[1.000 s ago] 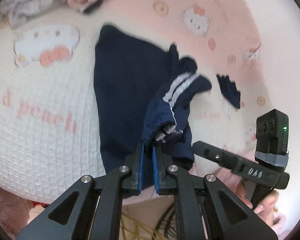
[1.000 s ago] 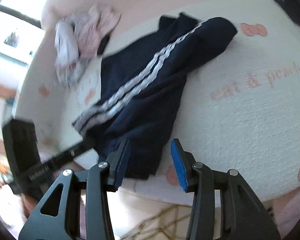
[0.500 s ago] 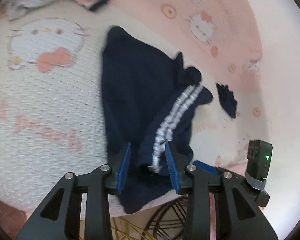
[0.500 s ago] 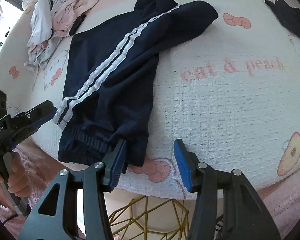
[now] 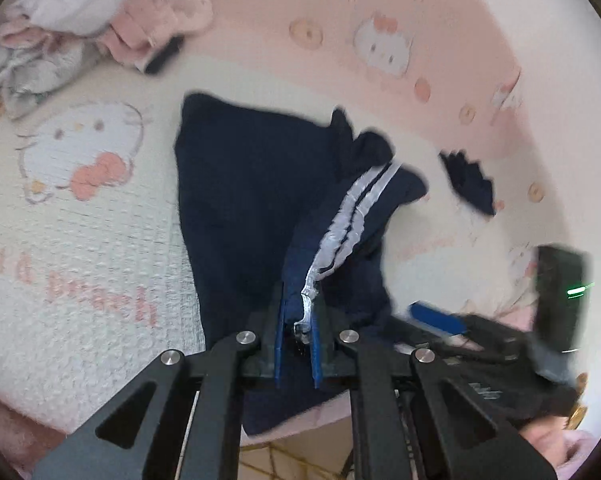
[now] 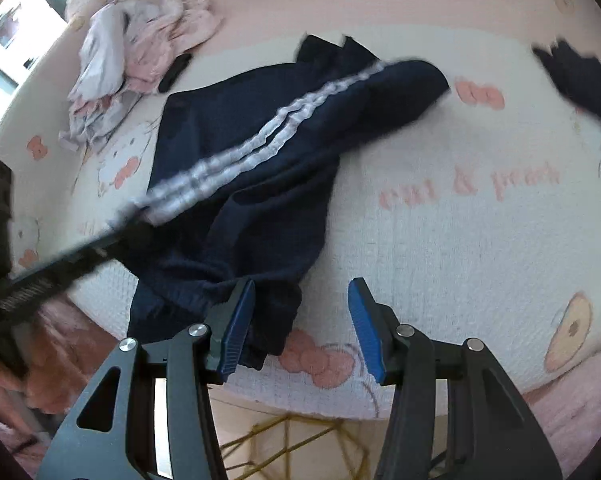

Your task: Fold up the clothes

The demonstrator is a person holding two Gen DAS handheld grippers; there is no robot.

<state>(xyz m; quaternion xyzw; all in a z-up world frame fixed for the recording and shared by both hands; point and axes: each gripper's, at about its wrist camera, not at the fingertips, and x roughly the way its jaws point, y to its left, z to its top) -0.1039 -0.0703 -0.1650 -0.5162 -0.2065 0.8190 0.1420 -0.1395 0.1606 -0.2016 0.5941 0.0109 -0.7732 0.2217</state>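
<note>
Navy track trousers (image 5: 252, 200) sprawled across pink cartoon bedcover (image 5: 80, 248), striped cuff pinched in left gripper (image 5: 298, 334), jaws just closed on it. Right gripper (image 6: 300, 326) parted, empty, beside other cuff at bed's edge. Best next: clamp that cuff too, lift both level, lay leg on leg without twisting 2 stripes (image 6: 236, 152).

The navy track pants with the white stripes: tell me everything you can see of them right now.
The navy track pants are dark blue knit fabric with two white side stripes and gathered elastic edges. They lie loosely crumpled on the white waffle-weave blanket, one end hanging over its near edge. The left gripper, whose jaws have just been closing, is shut on the striped edge and holds it raised. The right gripper is open, its left finger by the hanging end.
</note>
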